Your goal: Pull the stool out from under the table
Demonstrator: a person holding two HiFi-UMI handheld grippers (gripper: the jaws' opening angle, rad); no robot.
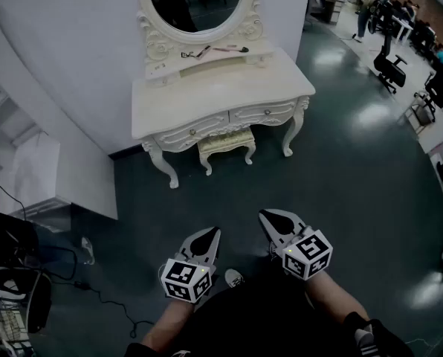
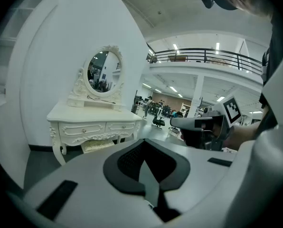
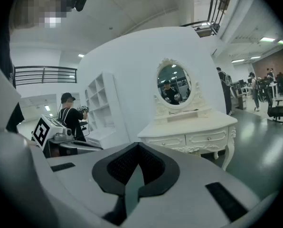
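Observation:
A cream stool [image 1: 227, 143] with carved legs stands tucked under the white dressing table [image 1: 221, 95], between its front legs; the left gripper view also shows the stool [image 2: 97, 145] under the table [image 2: 91, 118]. My left gripper [image 1: 209, 234] and right gripper [image 1: 270, 216] hover side by side over the dark floor, well short of the table, both shut and holding nothing. From the right gripper view the table [image 3: 193, 127] is ahead to the right, with the stool hidden behind my right gripper [image 3: 137, 152]. My left gripper [image 2: 144, 148] points toward the table.
An oval mirror [image 1: 195, 2] tops the table, small items on its shelf. White shelving [image 1: 28, 162] and cables [image 1: 95, 296] lie at the left. An office chair [image 1: 389, 69] and people stand at the far right. Another person [image 3: 68, 115] stands by shelves.

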